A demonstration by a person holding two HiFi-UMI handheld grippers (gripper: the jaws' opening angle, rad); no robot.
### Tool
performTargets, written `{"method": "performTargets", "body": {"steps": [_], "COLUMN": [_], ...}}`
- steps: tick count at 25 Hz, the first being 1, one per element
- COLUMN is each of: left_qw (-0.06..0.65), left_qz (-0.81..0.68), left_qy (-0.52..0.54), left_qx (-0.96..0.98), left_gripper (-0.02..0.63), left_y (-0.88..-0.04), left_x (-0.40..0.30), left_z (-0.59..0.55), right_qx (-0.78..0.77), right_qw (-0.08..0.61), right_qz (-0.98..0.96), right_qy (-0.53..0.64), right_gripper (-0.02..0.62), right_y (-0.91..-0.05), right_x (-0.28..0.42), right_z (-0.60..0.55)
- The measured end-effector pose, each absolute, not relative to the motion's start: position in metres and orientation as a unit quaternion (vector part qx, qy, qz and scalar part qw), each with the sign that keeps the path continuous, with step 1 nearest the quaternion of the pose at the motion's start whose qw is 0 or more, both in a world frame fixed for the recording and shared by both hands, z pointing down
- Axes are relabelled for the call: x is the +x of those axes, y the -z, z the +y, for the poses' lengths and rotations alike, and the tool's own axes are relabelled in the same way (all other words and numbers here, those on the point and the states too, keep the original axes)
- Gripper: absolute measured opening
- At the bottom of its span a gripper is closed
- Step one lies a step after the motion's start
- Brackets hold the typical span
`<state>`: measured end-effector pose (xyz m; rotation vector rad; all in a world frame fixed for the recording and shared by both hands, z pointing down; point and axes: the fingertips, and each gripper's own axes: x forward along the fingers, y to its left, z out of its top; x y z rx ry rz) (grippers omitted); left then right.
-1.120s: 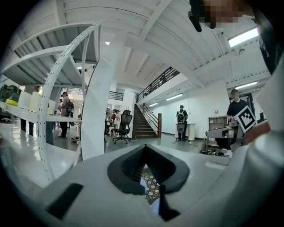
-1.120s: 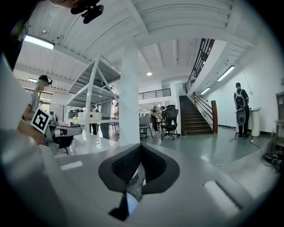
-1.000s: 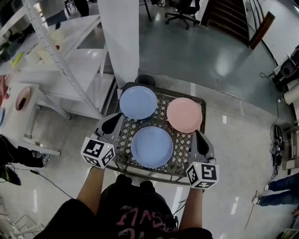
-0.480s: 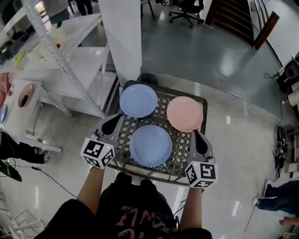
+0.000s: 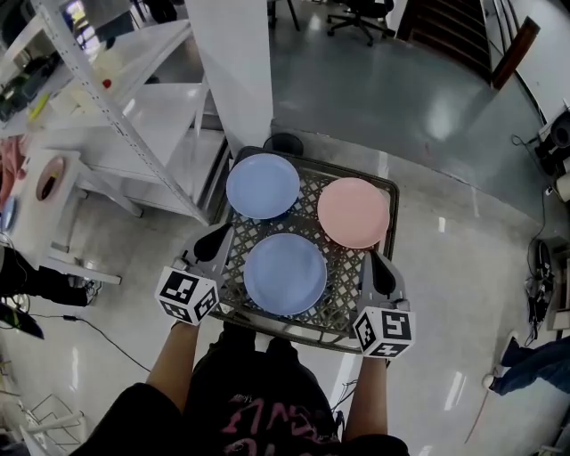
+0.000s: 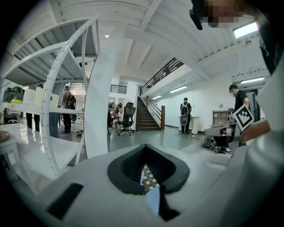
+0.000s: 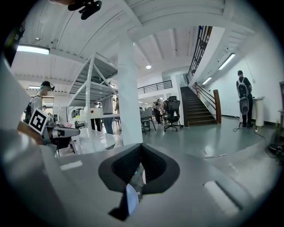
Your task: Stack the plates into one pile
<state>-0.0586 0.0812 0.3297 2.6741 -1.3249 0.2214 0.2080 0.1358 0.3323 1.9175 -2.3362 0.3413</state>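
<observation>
Three plates lie apart on a black lattice crate (image 5: 383, 191) in the head view: a blue plate (image 5: 262, 185) at the far left, a pink plate (image 5: 354, 212) at the far right, and a second blue plate (image 5: 285, 273) nearest me. My left gripper (image 5: 214, 240) rests at the crate's left edge, shut and empty. Over the right edge my right gripper (image 5: 380, 270) is likewise shut with nothing in it. In the left gripper view the jaws (image 6: 148, 170) are closed, and in the right gripper view the jaws (image 7: 138, 170) are closed too.
A white pillar (image 5: 230, 62) rises just behind the crate. White metal shelving (image 5: 116, 116) stands at the left, with a small white table (image 5: 36, 205) further left. Cables (image 5: 80, 325) trail over the glossy floor. An office chair (image 5: 356, 13) stands at the far back.
The view has shifted slightly, so crate and plates sit a touch higher in the picture. Both grippers stay at the crate's sides, shut.
</observation>
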Motion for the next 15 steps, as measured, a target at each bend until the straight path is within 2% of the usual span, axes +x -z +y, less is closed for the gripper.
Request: {"method": "performTargets", "body": {"steps": [15], "left_qw": [0.132], "left_qz": [-0.419], "left_qy": [-0.114], "left_qx": [0.891], "left_gripper": [-0.010], "left_y": [-0.398], "left_x": [-0.074], "left_z": [0.045], "right_qx": [0.638], "right_qw": [0.084], "right_qz": [-0.747], "right_qy": [-0.166], "right_gripper": [0.011], "right_y": [-0.392], "right_x": [0.189], "right_z": [0.104]}}
